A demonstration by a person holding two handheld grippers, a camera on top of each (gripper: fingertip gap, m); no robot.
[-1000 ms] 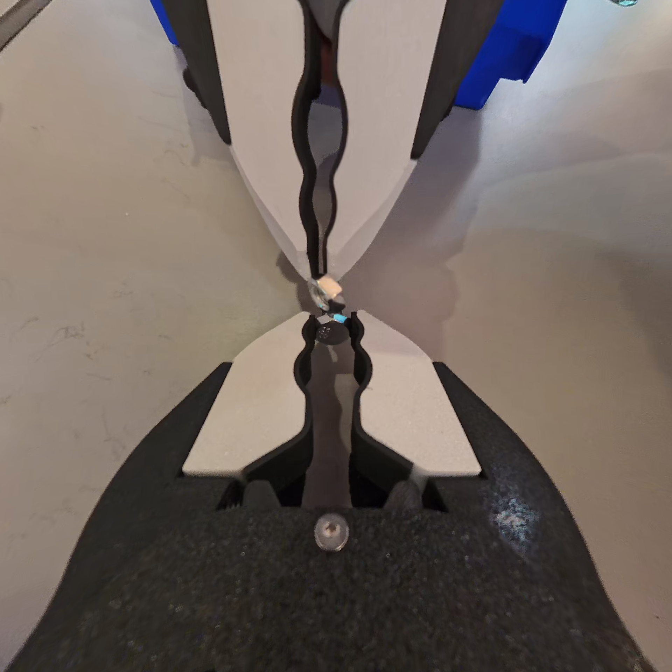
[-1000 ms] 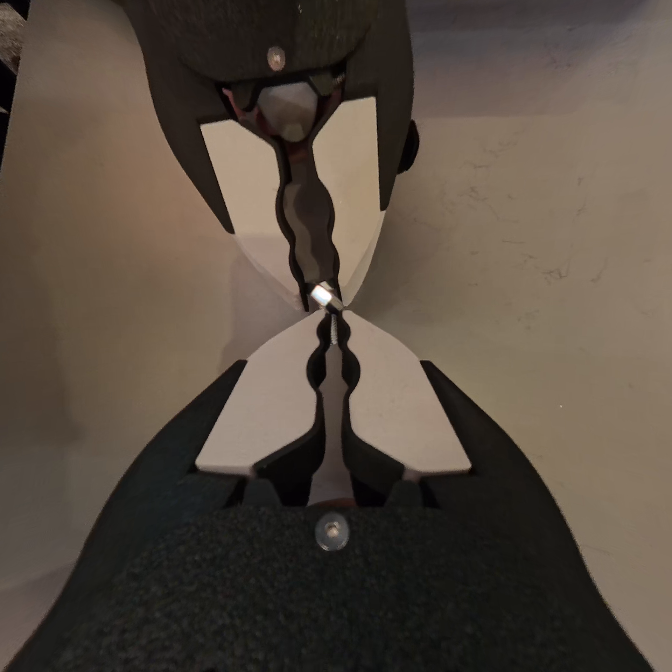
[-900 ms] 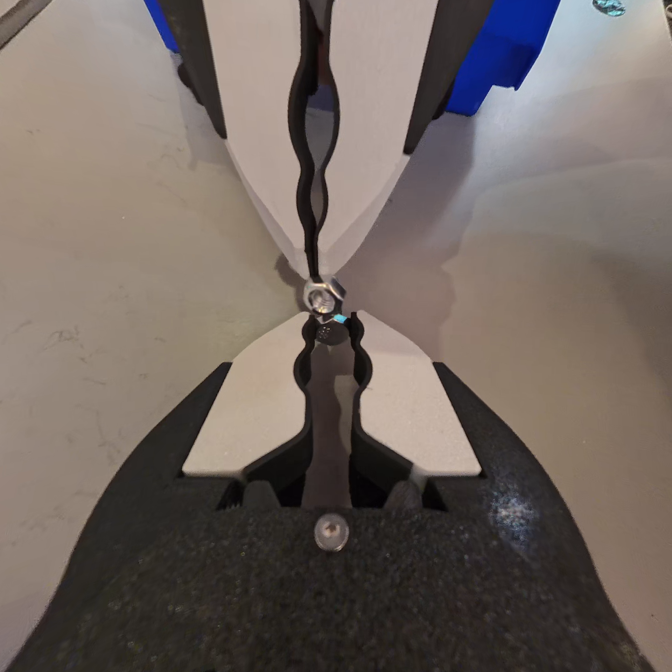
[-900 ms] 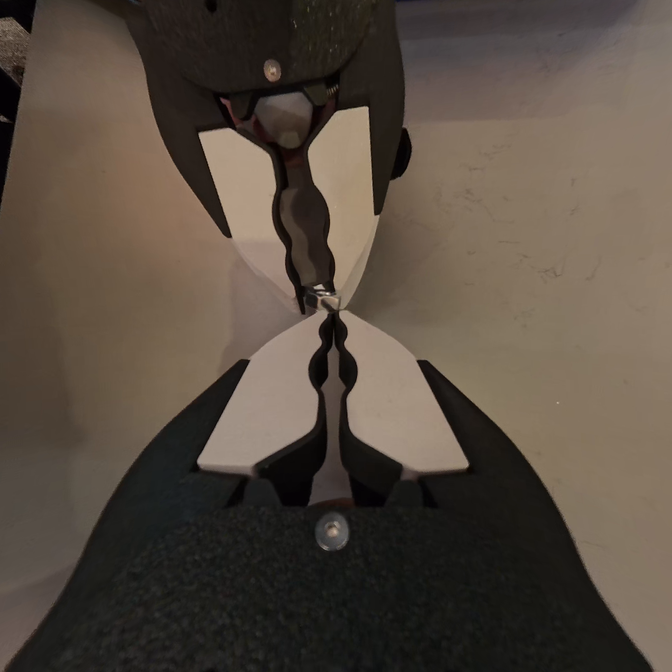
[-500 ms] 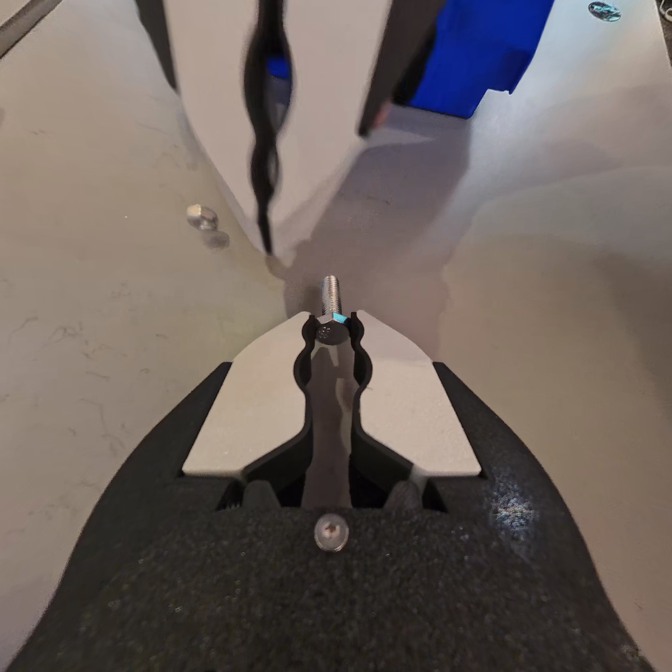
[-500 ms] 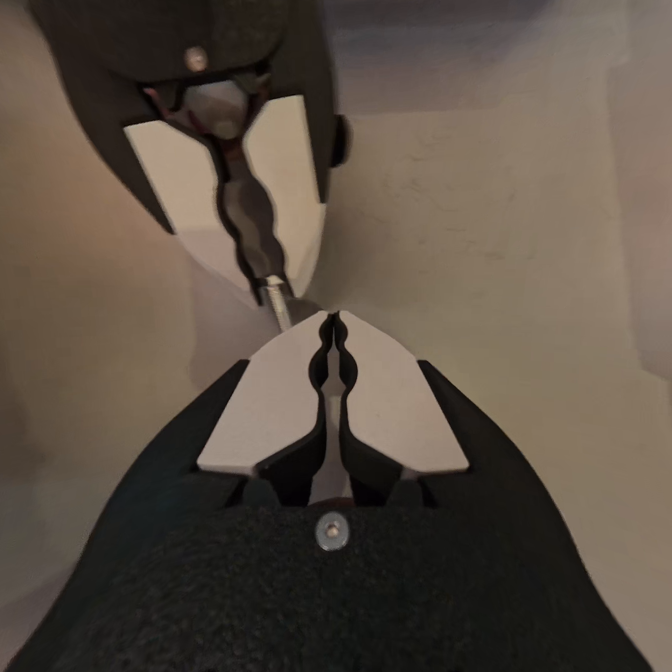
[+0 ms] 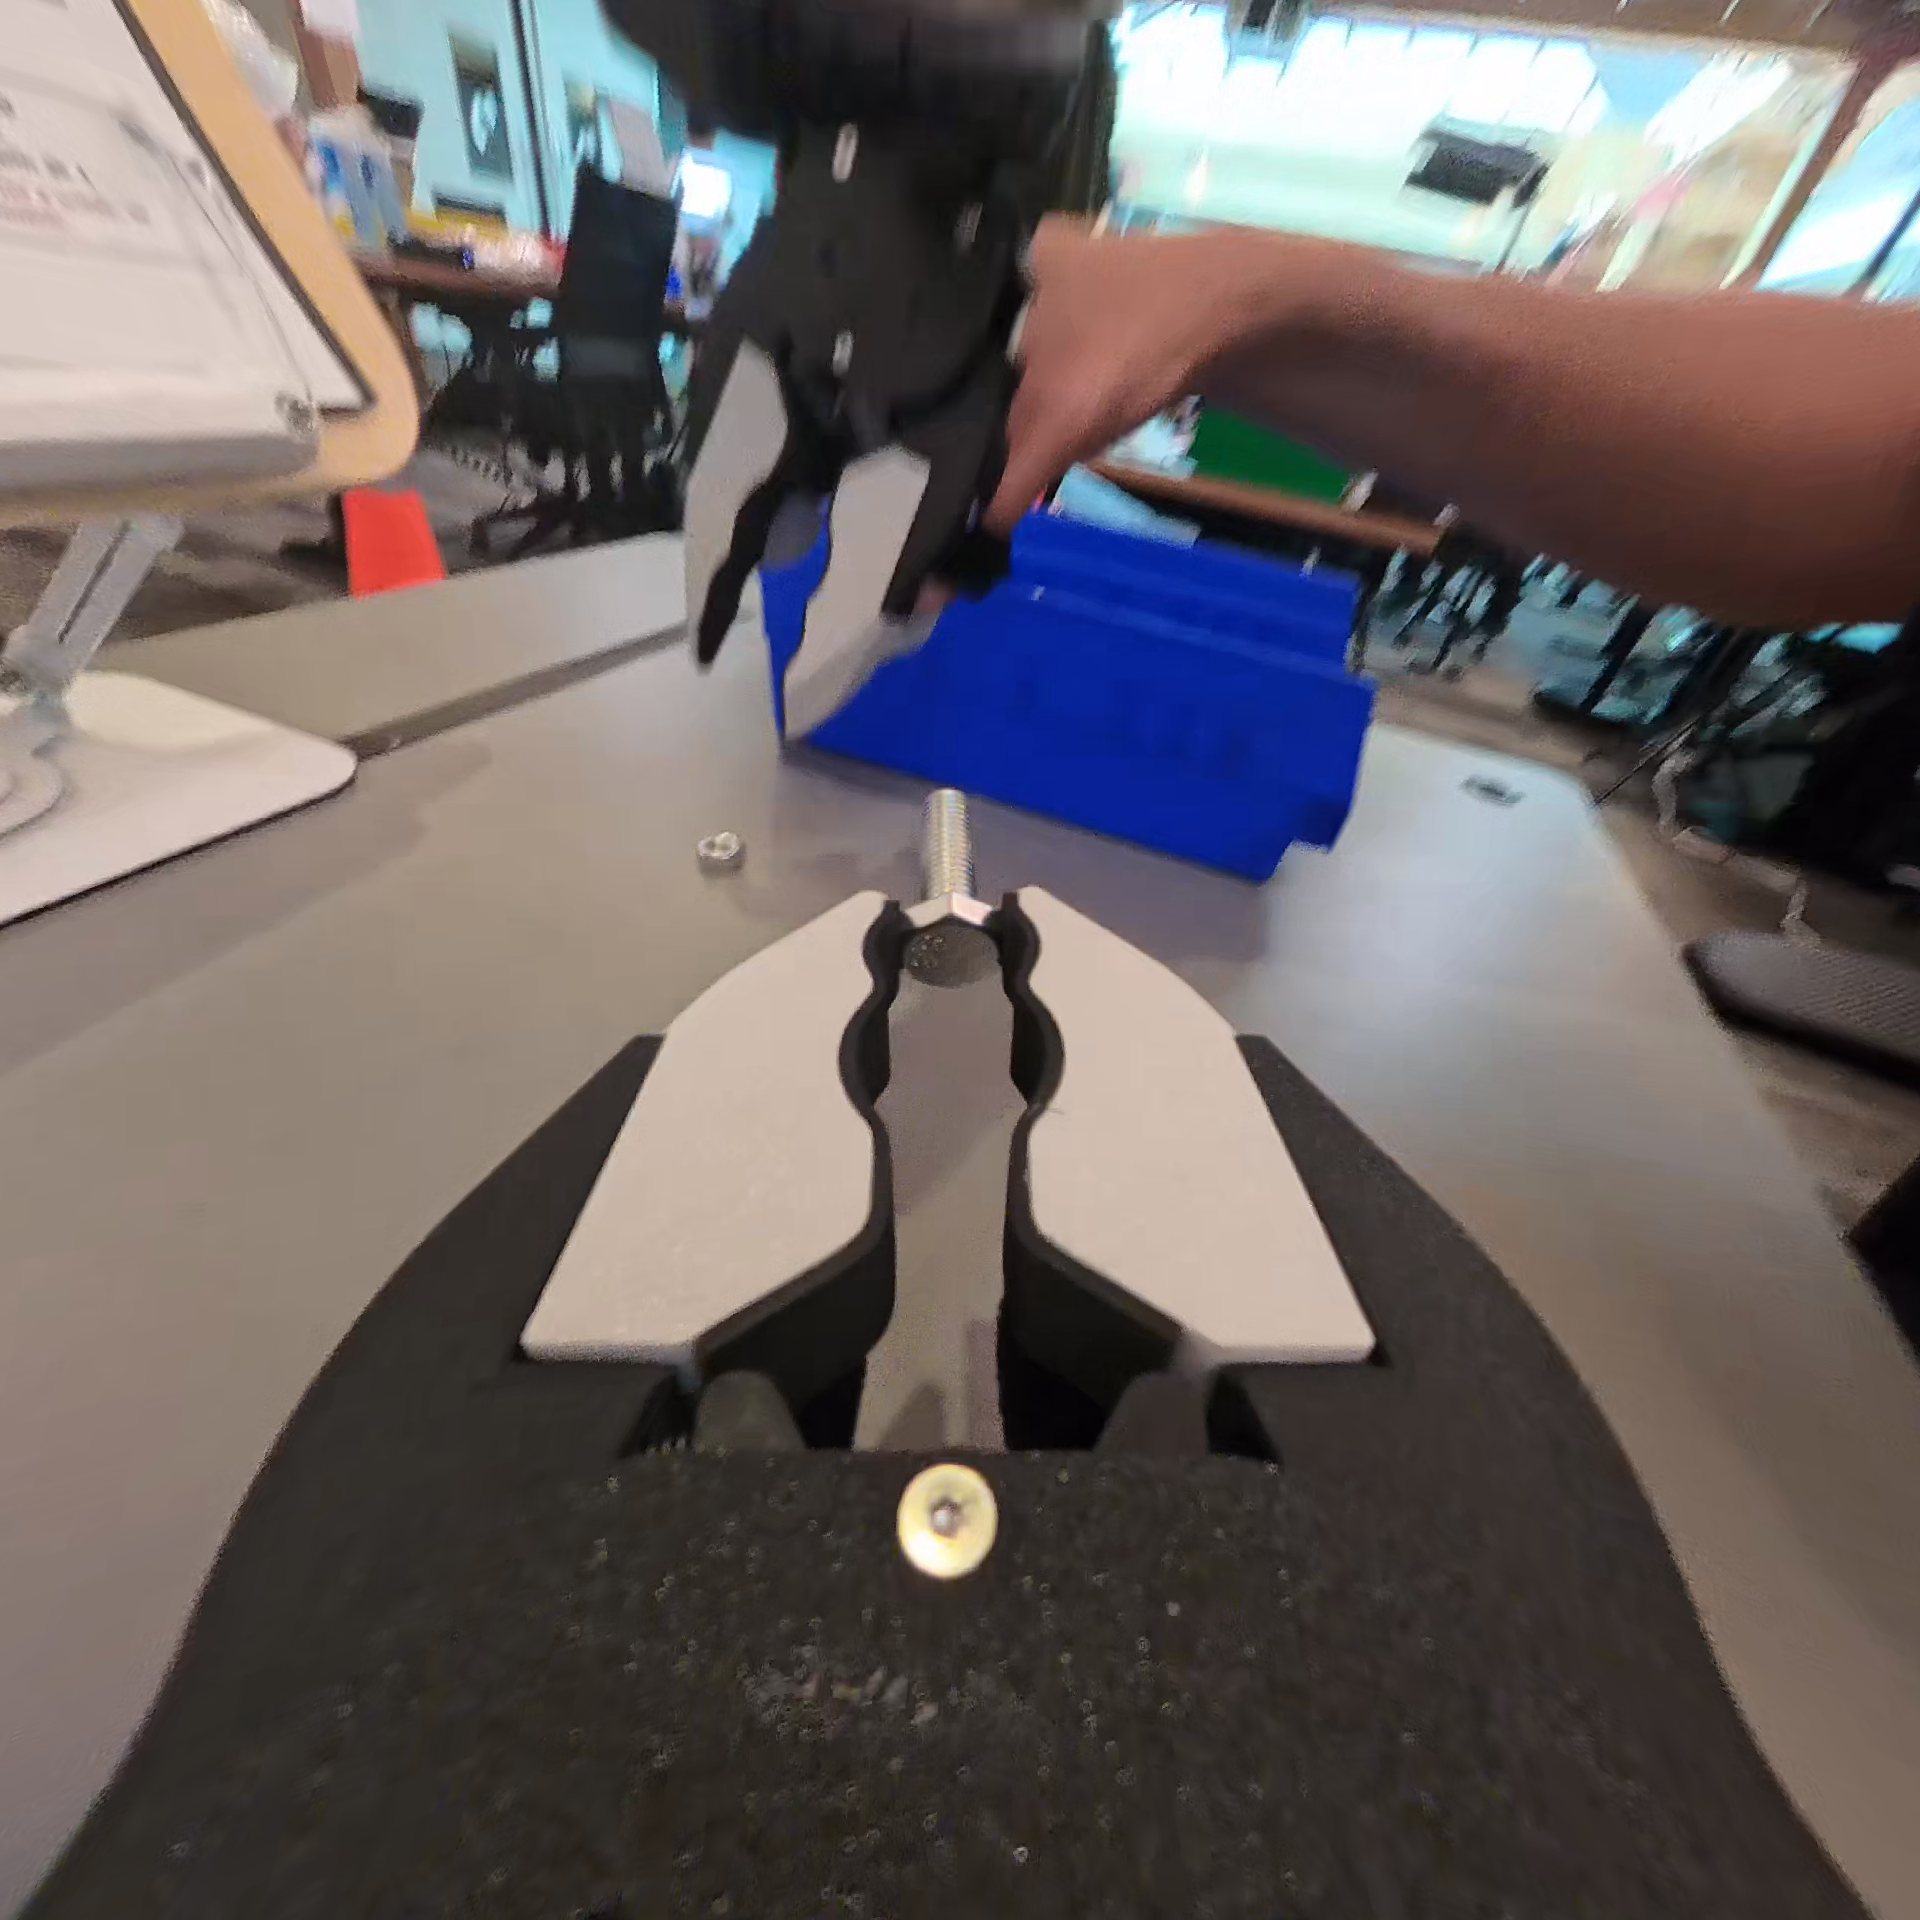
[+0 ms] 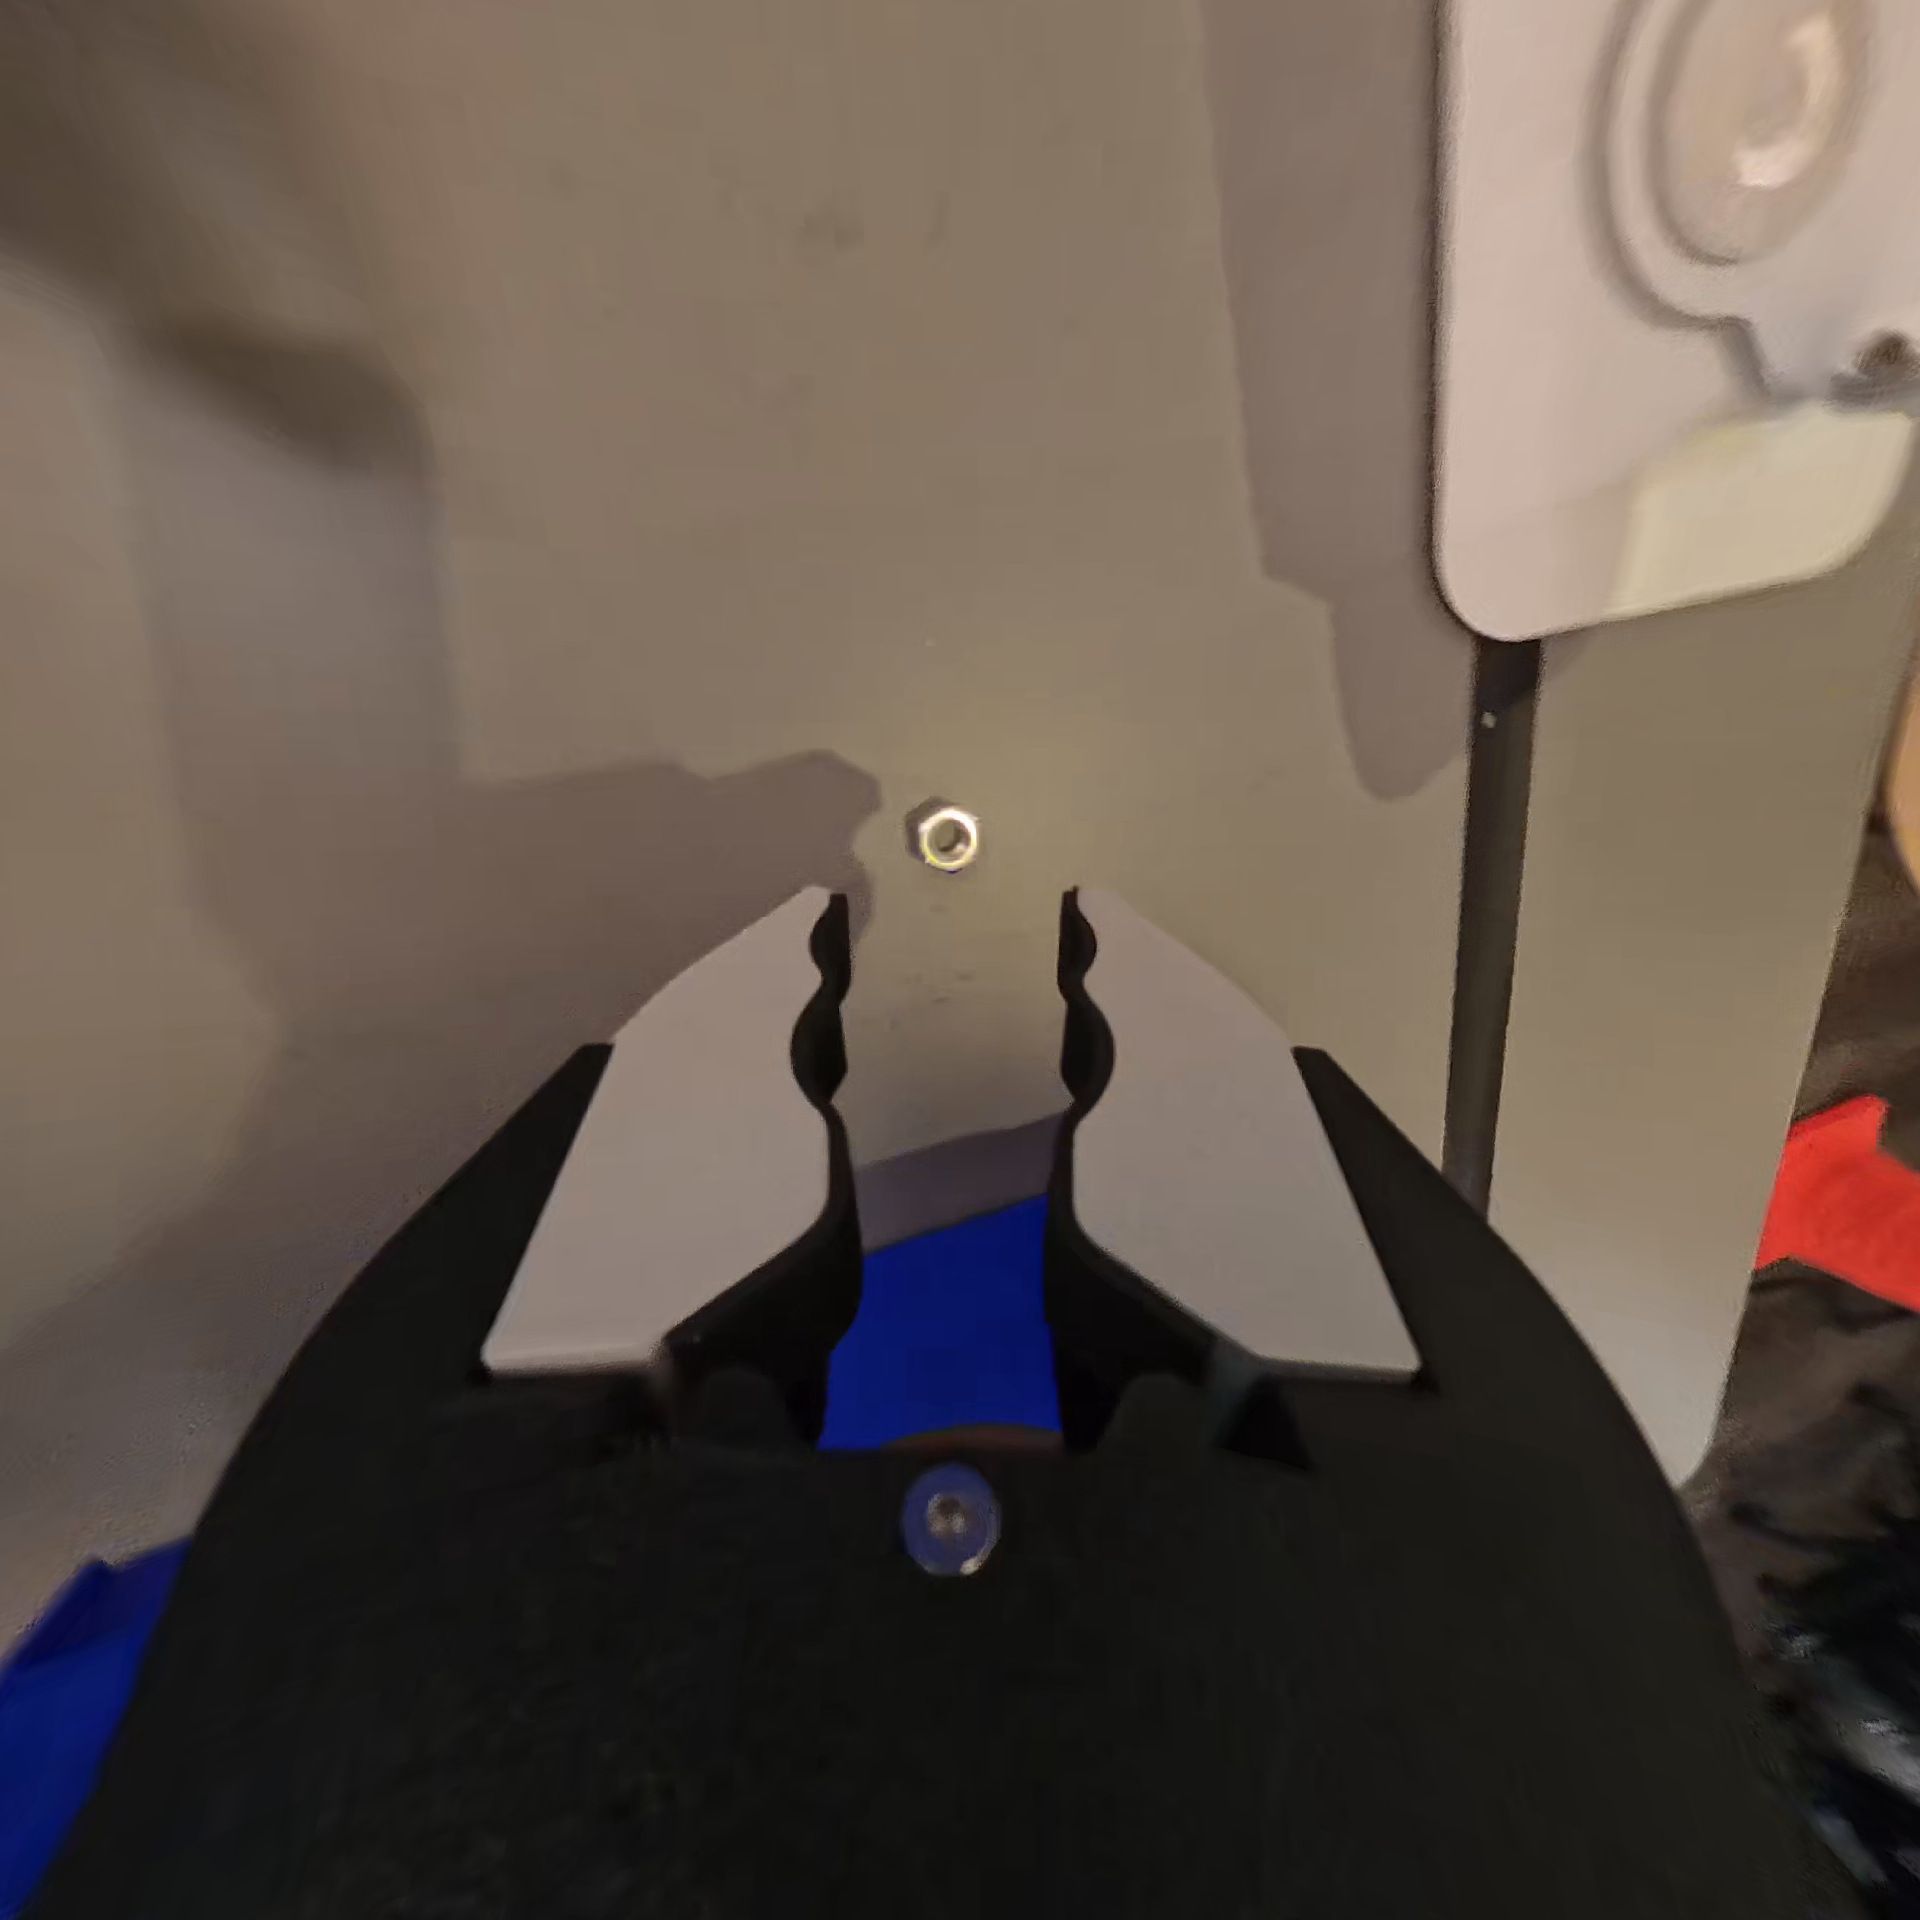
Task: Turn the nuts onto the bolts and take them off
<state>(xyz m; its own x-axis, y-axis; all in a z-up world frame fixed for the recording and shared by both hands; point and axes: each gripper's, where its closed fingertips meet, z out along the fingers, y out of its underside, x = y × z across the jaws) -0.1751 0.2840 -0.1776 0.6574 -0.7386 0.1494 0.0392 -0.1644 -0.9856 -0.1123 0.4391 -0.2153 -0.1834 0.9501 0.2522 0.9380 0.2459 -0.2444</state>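
My left gripper [image 7: 950, 909] is shut on the hex head of a silver bolt [image 7: 948, 857], whose threaded shank points forward and carries no nut. A silver nut [image 7: 719, 851] lies loose on the grey table, left of the bolt. In the right wrist view the same nut [image 8: 943, 834] lies flat just beyond my right gripper [image 8: 954, 896], which is open and empty above it. The right gripper also shows in the left wrist view [image 7: 774, 665], raised over the table and held by a person's hand [image 7: 1112, 353].
A blue bin [image 7: 1091, 707] stands on the table behind the bolt and under the right gripper [image 8: 935, 1320]. A white stand base [image 7: 135, 769] with a tilted board sits at the left; it also shows in the right wrist view [image 8: 1662, 312]. A table edge runs down the right [image 8: 1766, 935]. The left gripper's tips are roughly 15 cm from the right gripper's.
The nut has come off the bolt and out of the right gripper, and now lies on the table. The right gripper has opened, risen and drawn back. The left gripper has tilted up, still holding the bolt.
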